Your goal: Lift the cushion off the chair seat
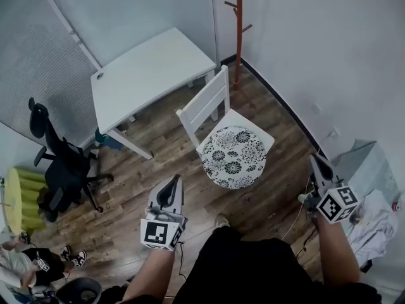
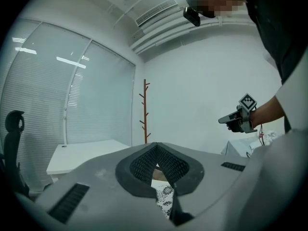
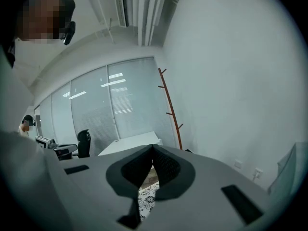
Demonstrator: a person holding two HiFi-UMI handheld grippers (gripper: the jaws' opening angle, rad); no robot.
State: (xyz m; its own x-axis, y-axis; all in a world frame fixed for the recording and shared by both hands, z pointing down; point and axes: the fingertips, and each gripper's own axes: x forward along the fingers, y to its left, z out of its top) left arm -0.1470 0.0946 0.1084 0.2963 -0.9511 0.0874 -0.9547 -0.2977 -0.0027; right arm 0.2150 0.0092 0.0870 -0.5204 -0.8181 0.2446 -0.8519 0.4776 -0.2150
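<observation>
A round white cushion with black flower print (image 1: 233,157) lies on the seat of a white wooden chair (image 1: 204,104) in the middle of the head view. My left gripper (image 1: 173,183) is shut and empty, hanging short of the chair at its lower left. My right gripper (image 1: 316,162) is shut too, holding nothing, off the seat's right side. Both are apart from the cushion. Through the closed jaws a sliver of the cushion (image 2: 165,197) shows in the left gripper view, and likewise the cushion (image 3: 147,198) in the right gripper view.
A white desk (image 1: 145,75) stands behind the chair by the glass wall. A reddish coat stand (image 1: 238,24) rises in the corner. A black office chair (image 1: 60,163) is at the left, a grey box (image 1: 367,166) and cloth at the right. A person sits on the floor at lower left (image 1: 38,261).
</observation>
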